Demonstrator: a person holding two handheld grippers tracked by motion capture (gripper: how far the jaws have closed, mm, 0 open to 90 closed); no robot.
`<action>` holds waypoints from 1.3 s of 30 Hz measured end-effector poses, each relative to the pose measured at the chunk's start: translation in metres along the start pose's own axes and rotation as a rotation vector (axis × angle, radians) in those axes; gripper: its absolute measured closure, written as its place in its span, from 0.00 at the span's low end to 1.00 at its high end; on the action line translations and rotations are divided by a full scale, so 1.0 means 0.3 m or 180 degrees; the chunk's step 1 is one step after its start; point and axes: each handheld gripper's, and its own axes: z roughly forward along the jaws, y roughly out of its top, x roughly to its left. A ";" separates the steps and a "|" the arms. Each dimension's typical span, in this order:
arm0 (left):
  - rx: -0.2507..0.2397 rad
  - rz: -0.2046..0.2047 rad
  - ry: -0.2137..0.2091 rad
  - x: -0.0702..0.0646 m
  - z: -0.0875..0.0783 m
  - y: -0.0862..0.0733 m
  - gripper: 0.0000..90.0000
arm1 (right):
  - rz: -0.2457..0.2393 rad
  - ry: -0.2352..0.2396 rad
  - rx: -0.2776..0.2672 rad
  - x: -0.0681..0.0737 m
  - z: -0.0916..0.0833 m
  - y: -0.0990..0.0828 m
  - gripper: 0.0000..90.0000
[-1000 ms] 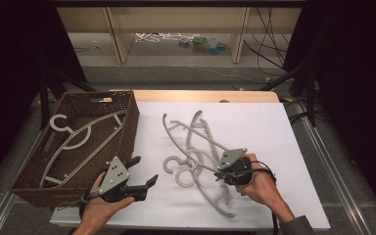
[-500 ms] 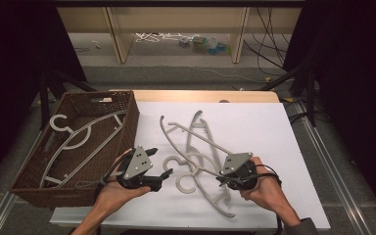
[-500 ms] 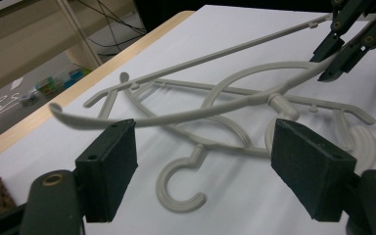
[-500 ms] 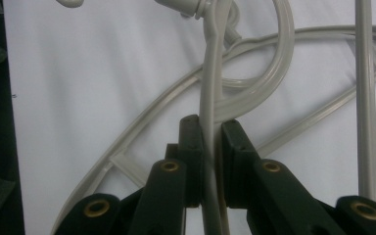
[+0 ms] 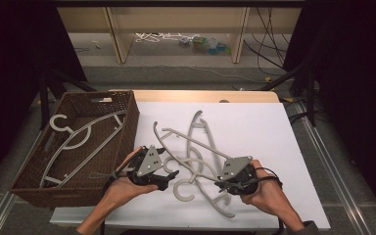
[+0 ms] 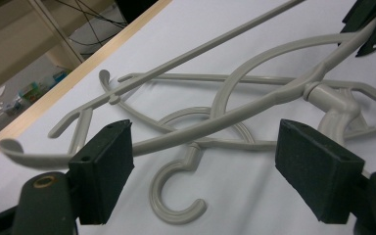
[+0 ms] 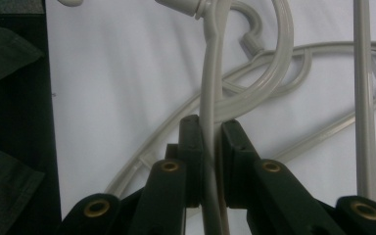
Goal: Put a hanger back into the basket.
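Nearest, the right gripper (image 5: 225, 185) clamps one arm of a grey plastic coat hanger (image 7: 210, 88), lifting it from the tangled hangers. The left gripper (image 5: 169, 177), jaws wide apart, faces that pile (image 6: 215, 122) on the white table (image 5: 274, 132). Farther left, a brown wicker basket (image 5: 129, 122) holds another grey hanger (image 5: 78, 137), likely their destination.

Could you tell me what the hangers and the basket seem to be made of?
The hangers: probably moulded plastic, matte pale grey; rounded one-piece arms and a thick collar at the hook suggest it. The right gripper is clamped on one arm. The basket: woven wicker or rattan-like strands, dark brown; whether natural or synthetic I cannot tell.
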 end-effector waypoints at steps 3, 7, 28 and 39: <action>0.0012 0.0053 -0.0047 -0.004 0.005 0.001 0.25 | -0.0048 0.0048 0.0000 0.007 -0.002 0.007 0.91; 0.0073 0.0151 -0.0111 -0.016 0.010 -0.002 0.29 | -0.0122 0.0094 0.0014 0.016 0.000 0.013 0.91; 0.0201 0.0724 -0.0469 -0.063 0.040 -0.024 0.52 | -0.0289 0.0285 0.0007 0.045 0.000 0.037 0.91; 0.0271 0.0976 -0.0635 -0.075 0.031 -0.011 0.70 | -0.0368 0.0415 -0.0019 0.043 -0.011 0.035 0.91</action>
